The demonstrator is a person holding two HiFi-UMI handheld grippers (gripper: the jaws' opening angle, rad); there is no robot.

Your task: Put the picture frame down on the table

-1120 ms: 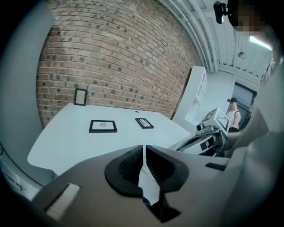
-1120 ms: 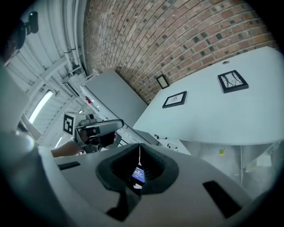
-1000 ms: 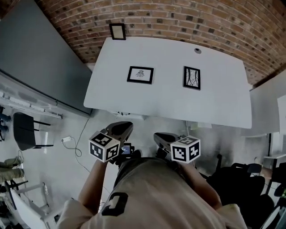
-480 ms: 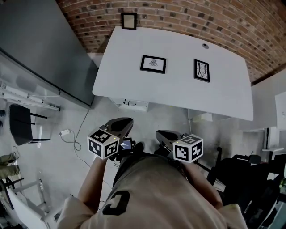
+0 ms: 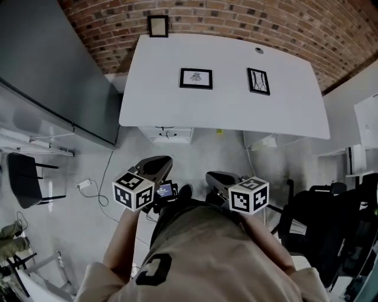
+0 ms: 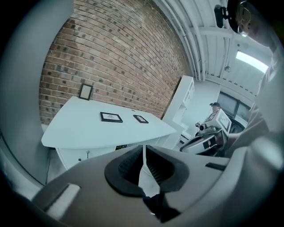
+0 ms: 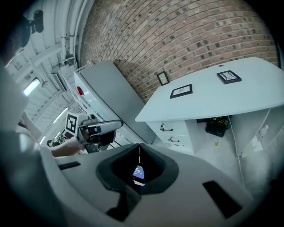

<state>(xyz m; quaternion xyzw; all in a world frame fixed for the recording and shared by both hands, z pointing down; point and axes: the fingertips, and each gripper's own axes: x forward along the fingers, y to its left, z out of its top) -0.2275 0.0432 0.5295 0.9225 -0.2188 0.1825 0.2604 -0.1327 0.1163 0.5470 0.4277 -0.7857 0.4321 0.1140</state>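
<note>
Two frames lie flat inside the worktop (image 5: 224,112) edges: wide frame (image 5: 196,78) at 12 o'clock, tall frame (image 5: 258,81) at 1. Left claw (image 5: 158,162) and right claw (image 5: 215,177), pressed together, empty, hang over open floor (image 5: 201,150) short of the near edge.

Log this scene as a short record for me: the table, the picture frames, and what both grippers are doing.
Surface: white table, set against the brick wall
Lying flat: left frame and right frame, apart from each other
Standing: upright frame at the table's far edge, by the wall
left gripper: shut, empty, short of the table
right gripper: shut, empty, short of the table
Held: nothing
</note>
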